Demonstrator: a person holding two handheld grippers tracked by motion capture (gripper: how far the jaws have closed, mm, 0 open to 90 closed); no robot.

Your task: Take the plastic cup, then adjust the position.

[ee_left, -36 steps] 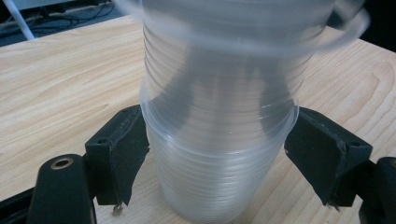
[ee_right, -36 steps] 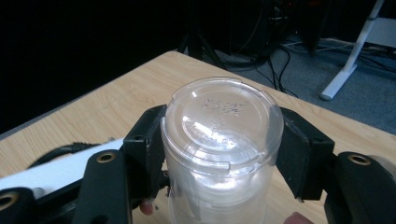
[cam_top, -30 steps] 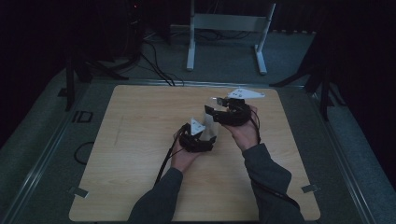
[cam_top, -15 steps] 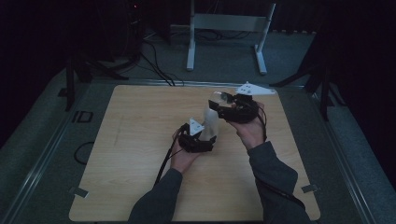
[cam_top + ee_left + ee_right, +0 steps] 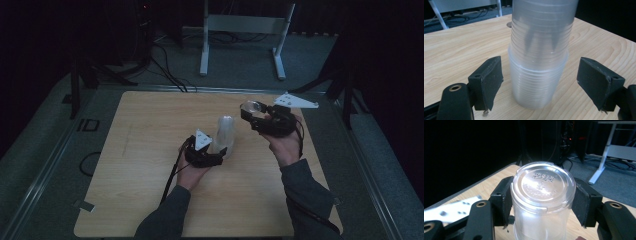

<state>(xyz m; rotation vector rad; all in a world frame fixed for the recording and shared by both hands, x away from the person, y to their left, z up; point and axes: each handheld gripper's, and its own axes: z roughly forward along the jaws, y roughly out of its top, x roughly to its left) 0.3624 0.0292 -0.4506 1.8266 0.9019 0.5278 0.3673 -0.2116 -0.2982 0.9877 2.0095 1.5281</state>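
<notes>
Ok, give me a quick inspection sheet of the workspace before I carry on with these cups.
Surface: wooden table, flat, no spills seen.
Job's things: stack of clear cups standing on the table; single cup lifted clear of it.
Clutter: nothing seen.
Grippers: left gripper has the stack between its fingers, which have just been closing but stand apart from it; right gripper is shut on the single cup, pads on both sides.
Cables: left gripper's cable trails along the forearm; floor cables beyond the table.
Surroundings: white stand on dark floor.
</notes>
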